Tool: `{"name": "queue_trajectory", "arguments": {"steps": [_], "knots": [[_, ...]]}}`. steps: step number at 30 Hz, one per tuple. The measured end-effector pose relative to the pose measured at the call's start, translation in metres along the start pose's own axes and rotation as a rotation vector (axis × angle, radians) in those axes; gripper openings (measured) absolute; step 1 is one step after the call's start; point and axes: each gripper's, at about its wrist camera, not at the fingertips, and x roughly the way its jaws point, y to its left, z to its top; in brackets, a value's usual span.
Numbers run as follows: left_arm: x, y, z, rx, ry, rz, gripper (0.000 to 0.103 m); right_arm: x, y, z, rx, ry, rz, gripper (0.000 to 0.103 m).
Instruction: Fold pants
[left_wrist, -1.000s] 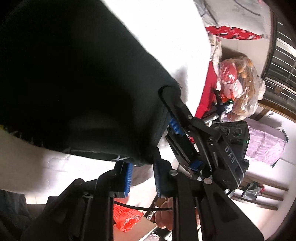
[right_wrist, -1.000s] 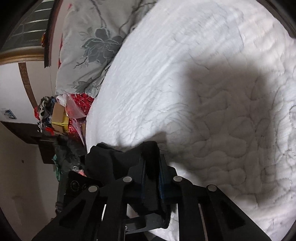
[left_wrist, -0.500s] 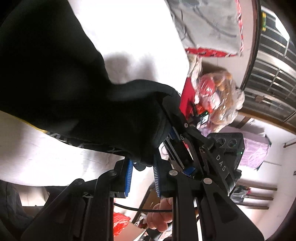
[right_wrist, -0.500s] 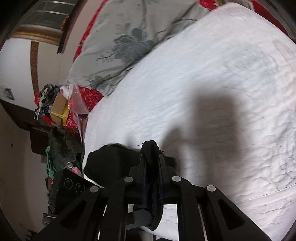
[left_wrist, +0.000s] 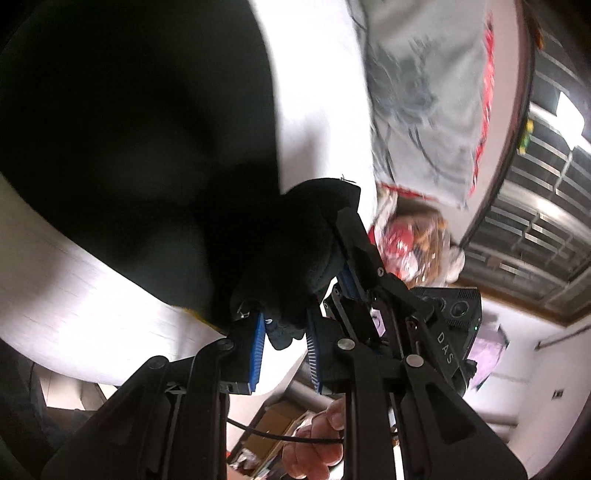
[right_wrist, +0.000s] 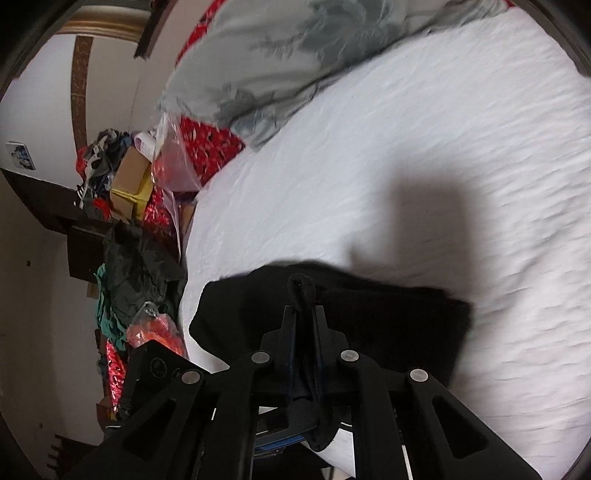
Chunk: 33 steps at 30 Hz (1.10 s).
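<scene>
left gripper (left_wrist: 284, 332) clamps a pants (left_wrist: 129, 129) bunch | right gripper (right_wrist: 304, 332) pinched on their edge — cloth probably trails left of both | bed (right_wrist: 406, 147) ahead

The black pants (right_wrist: 388, 325) hang bunched and lifted above the white bedcover (right_wrist: 424, 155), filling the left-wrist view's ten o'clock.

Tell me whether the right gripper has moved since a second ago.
Yes. The right gripper, shut on the black pants, moved toward the floral pillow over the white quilt.
</scene>
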Motion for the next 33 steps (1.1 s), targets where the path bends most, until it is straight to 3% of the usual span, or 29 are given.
{"name": "queue_trajectory", "arguments": {"steps": [5, 11, 16, 18, 19, 21, 22, 25, 27, 33], "knots": [[-0.016, 0.029, 0.023, -0.074, -0.035, -0.001, 0.018, 0.046, 0.008, -0.006, 0.025, 0.059, 0.001, 0.008], [-0.014, 0.053, 0.036, -0.153, -0.017, -0.019, 0.018, 0.079, 0.007, -0.015, 0.057, 0.106, -0.026, 0.012], [-0.02, 0.054, 0.033, -0.148, -0.009, -0.022, 0.019, 0.062, 0.015, -0.016, 0.046, 0.076, -0.028, 0.016], [-0.026, 0.049, 0.031, -0.129, -0.017, -0.013, 0.025, 0.047, 0.019, -0.016, 0.036, 0.054, -0.012, 0.023], [-0.031, 0.046, 0.028, -0.115, -0.026, 0.0, 0.029, 0.037, 0.021, -0.016, 0.035, 0.038, 0.002, 0.028], [-0.041, 0.041, 0.023, -0.086, -0.062, 0.038, 0.052, 0.012, 0.02, -0.02, 0.042, 0.005, 0.042, 0.031], [-0.047, 0.039, 0.021, -0.072, -0.081, 0.055, 0.055, 0.001, 0.018, -0.023, 0.047, -0.009, 0.052, 0.033], [-0.062, 0.035, 0.015, -0.016, -0.126, 0.1, 0.06, -0.029, 0.003, -0.04, 0.085, -0.042, 0.084, 0.044], [-0.065, 0.031, 0.015, 0.037, -0.148, 0.173, 0.06, -0.039, -0.012, -0.056, 0.138, -0.052, 0.127, 0.048], [-0.04, 0.005, 0.008, 0.246, -0.151, 0.375, 0.061, -0.022, -0.063, -0.101, 0.393, -0.017, 0.239, 0.049]]}}
